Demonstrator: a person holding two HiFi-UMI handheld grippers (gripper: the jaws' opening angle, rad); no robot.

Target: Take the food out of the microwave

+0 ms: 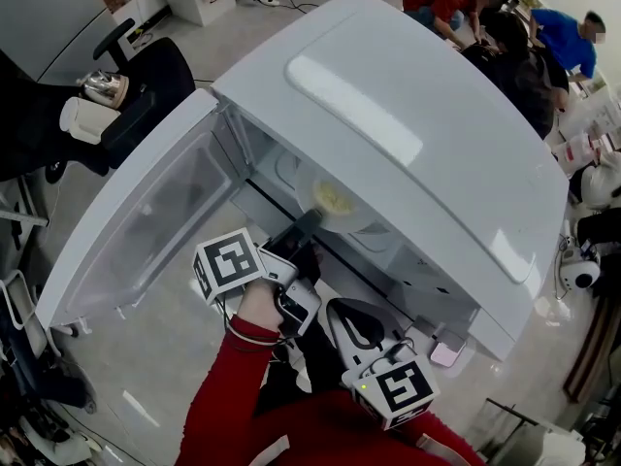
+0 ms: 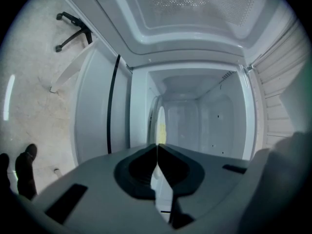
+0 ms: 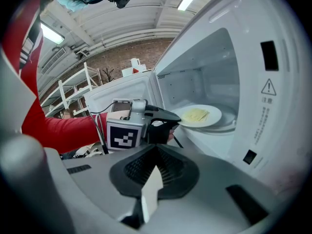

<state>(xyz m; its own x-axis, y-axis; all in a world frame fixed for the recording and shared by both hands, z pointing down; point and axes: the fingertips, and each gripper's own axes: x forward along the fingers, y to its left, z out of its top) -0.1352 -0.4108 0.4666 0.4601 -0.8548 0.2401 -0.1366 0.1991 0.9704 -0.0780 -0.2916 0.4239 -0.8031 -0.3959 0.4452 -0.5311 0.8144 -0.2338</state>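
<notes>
The white microwave [image 1: 417, 134] stands with its door [image 1: 136, 231] swung open to the left. A white plate [image 1: 361, 217] carrying flat yellow food [image 1: 335, 199] sits at the mouth of the cavity. My left gripper [image 1: 312, 221] reaches in and is shut on the plate's near rim. The right gripper view shows that grip from the side: left gripper [image 3: 176, 120], plate [image 3: 212, 117], food [image 3: 195, 114]. From the left gripper view the plate [image 2: 160, 123] appears edge-on just past the closed left gripper [image 2: 157, 147]. My right gripper [image 1: 340, 311] hangs back below the opening, shut and empty [image 3: 156, 150].
A black chair [image 1: 146, 85] holding a metal kettle [image 1: 105, 87] stands to the left of the open door. Several people [image 1: 485, 13] work at the back right. White gear and cables [image 1: 580, 275] lie on the floor at the right.
</notes>
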